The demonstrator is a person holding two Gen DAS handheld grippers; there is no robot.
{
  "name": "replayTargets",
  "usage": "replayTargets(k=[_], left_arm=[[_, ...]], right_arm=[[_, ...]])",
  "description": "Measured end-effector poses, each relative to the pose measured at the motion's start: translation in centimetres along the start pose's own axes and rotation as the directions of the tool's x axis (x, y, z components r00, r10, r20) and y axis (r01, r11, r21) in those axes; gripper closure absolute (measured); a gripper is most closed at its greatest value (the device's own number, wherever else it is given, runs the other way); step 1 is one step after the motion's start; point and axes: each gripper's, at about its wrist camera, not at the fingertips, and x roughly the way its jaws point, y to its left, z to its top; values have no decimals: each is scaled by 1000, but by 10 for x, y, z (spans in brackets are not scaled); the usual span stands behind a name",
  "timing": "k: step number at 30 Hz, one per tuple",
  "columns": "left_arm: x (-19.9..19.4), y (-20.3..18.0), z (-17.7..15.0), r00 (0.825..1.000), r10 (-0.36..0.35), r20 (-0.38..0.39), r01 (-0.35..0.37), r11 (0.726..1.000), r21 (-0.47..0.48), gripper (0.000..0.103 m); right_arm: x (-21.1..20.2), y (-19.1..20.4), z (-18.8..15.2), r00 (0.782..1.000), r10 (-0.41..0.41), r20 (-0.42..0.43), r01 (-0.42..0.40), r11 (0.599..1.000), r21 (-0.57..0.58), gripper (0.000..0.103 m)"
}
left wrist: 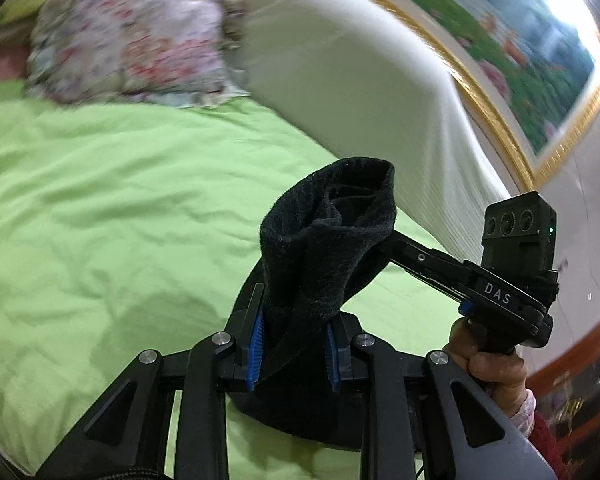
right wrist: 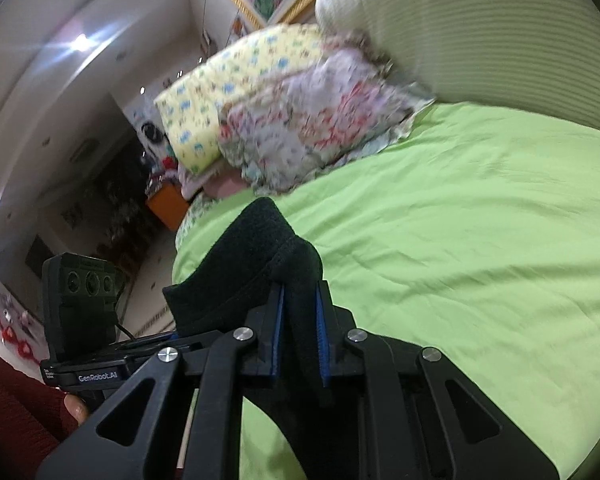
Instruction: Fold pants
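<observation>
Black pants [left wrist: 324, 240] fill the near view, bunched between the blue pads of the left gripper [left wrist: 294, 346], which is clenched on the cloth and holds it above the bed [left wrist: 100, 208]. Just beside it, the right gripper [right wrist: 300, 332] grasps another fold of the same pants, with a person's hand [left wrist: 496, 364] on its handle. Beyond the green sheet lie a floral quilt [right wrist: 308, 128], a white pillow [left wrist: 340, 64] and a gold-framed picture [left wrist: 532, 52].

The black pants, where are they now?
The black pants hang pinched in both grippers, left gripper and right gripper, above the green bedspread.
</observation>
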Motion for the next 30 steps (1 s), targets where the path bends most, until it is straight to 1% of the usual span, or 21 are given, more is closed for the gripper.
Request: replayTargets(k=[5,10,13,17,21,28,30], left_arm=[[5,-48,-11,998,-64,-30,66,995,78,79],[12,-95,-26,990,-118,-77,129,979,159,79],[16,-122,-39,983,-144,-110,164,965,204,79],[26,-155,-58,975,-159,-155,196,945,262,79],[36,-179,-79,964,-169,-204,225,928,297,79],[57,-210,-122,955,-147,-259,241,892,383,79],[66,-211,-131,947,-137,-289,248,886,393,79]], right_arm=[[-50,-11,-18,997,-12,82,8,999,44,88],[-89,-26,-32,988,-31,151,17,996,92,88],[-113,-36,-46,979,-48,197,23,992,127,88],[-137,-46,-65,969,-77,234,37,985,170,88],[-157,-54,-86,959,-103,265,46,976,212,88],[-181,-70,-123,945,-157,287,71,955,288,88],[-185,-76,-135,943,-171,286,76,946,316,88]])
